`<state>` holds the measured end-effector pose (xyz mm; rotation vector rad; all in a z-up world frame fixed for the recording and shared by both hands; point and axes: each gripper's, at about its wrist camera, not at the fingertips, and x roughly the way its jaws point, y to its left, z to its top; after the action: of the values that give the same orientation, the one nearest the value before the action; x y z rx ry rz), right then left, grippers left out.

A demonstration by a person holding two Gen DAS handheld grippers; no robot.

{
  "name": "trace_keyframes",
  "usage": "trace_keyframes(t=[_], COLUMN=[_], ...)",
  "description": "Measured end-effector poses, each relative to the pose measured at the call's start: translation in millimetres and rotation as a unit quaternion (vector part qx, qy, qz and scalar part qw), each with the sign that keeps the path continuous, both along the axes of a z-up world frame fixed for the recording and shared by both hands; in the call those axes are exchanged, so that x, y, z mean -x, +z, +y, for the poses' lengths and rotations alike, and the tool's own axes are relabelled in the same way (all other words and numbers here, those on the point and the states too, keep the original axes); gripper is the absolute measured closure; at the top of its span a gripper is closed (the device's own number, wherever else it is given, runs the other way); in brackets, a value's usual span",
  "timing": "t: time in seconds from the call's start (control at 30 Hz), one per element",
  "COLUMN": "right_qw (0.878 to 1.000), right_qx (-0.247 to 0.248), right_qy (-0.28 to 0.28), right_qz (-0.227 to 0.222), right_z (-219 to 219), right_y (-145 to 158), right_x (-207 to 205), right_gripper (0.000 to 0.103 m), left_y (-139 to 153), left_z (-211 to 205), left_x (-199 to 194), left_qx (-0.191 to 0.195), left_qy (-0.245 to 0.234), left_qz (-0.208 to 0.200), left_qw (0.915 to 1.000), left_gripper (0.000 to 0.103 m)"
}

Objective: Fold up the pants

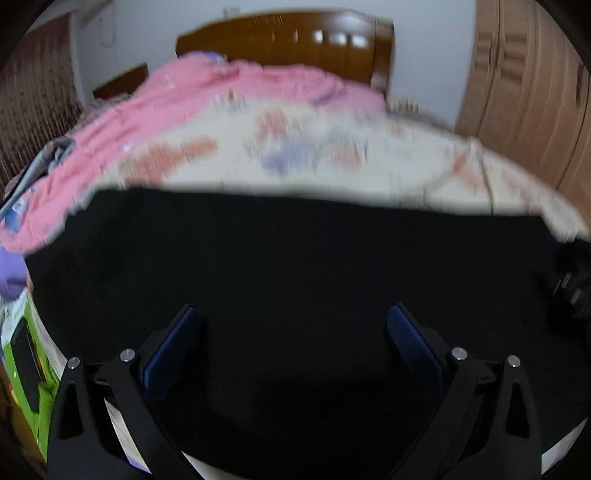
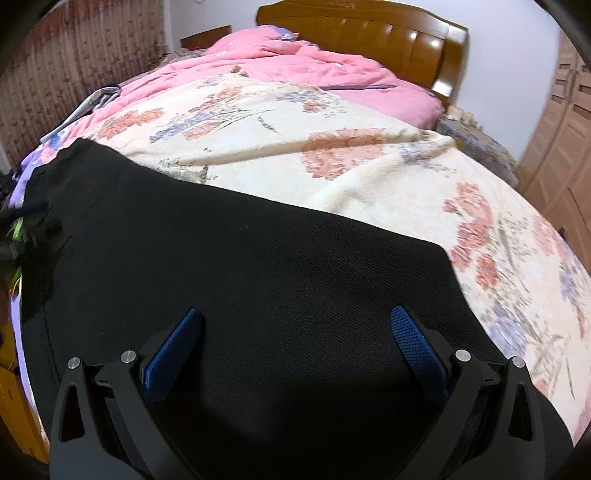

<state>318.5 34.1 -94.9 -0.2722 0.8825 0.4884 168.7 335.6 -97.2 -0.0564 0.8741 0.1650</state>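
Note:
Black pants point(image 1: 295, 258) lie spread flat on the bed's near part; they also show in the right wrist view point(image 2: 240, 251), with their far edge running diagonally. My left gripper point(image 1: 293, 317) is open and empty, its blue-padded fingers spread wide just above the black fabric. My right gripper point(image 2: 295, 319) is open and empty too, fingers spread over the pants near their right end. The left wrist view is blurred. A dark shape at its right edge point(image 1: 572, 288) is probably the other gripper.
A cream floral blanket point(image 2: 332, 155) covers the bed beyond the pants. A pink quilt point(image 2: 295, 62) lies bunched by the wooden headboard point(image 2: 369, 33). A wardrobe point(image 1: 528, 92) stands at the right, a curtain point(image 2: 74, 55) at the left. A green box point(image 1: 26, 369) sits at the bed's left edge.

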Motion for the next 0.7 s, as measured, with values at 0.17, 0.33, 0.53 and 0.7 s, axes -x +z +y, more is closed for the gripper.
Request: trace_keyframes(t=[0.17, 0.33, 0.53, 0.7], right_qw=[0.998, 0.996, 0.996, 0.996], right_qx=[-0.047, -0.063, -0.055, -0.042], right_qy=[0.031, 0.054, 0.074, 0.078], right_qz=[-0.021, -0.020, -0.001, 0.005], right_z=[-2.4, 4.2, 26.3, 32.7], right_y=[28.0, 30.7, 16.0, 4.1], right_x=[41.1, 57.9, 62.0, 62.6], right_gripper=[0.004, 0.004, 0.004, 0.004], left_y=[15.9, 20.1, 21.7, 12.6], left_z=[26.7, 147.1, 230.8, 262.1], left_x=[35.1, 82.4, 97.5, 59.8], left_qx=[0.070, 0.257, 0.298, 0.269], left_qy=[0.013, 0.147, 0.217, 0.241], left_qz=[-0.071, -0.178, -0.202, -0.143], left_qw=[0.9949, 0.9384, 0.9075, 0.9216], left_gripper=[0.002, 0.002, 0.015, 0.026])
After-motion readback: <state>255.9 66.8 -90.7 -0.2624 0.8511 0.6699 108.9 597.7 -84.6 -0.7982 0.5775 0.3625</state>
